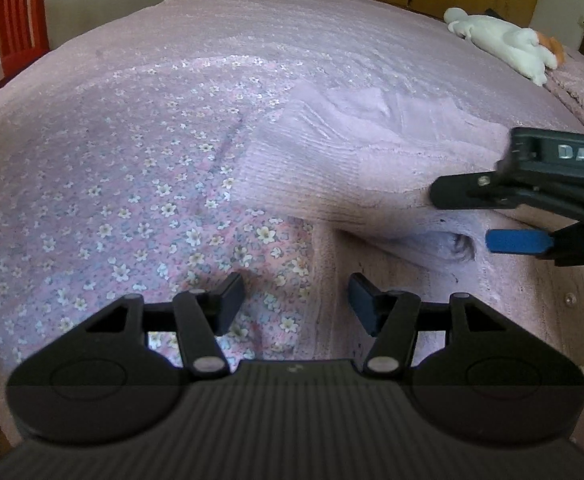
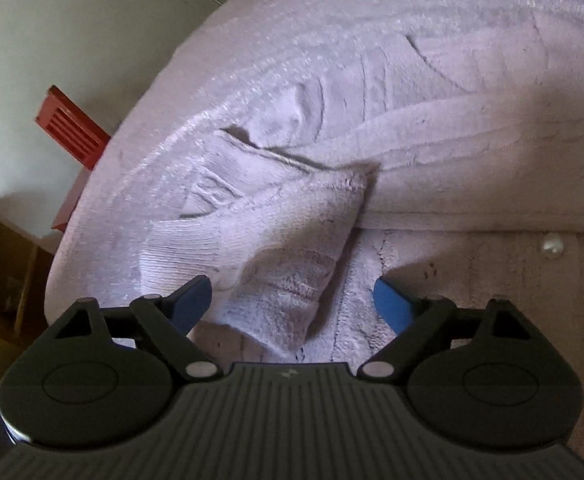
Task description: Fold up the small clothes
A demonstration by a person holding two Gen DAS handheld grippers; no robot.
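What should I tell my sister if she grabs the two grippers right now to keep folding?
Left gripper: open, holding nothing, above the near edge of the flowered cloth.
Right gripper: open, holding nothing, right by the raised fold of the pale pink knitted garment.
Where things are: both lie on the pink bedspread; the knitted garment's sleeve lies across the flowered cloth's right side.
Done: one part of the knit is turned over onto itself.
Left: it is still rumpled, so probably grip that fold and finish. The flowered cloth lies spread flat.
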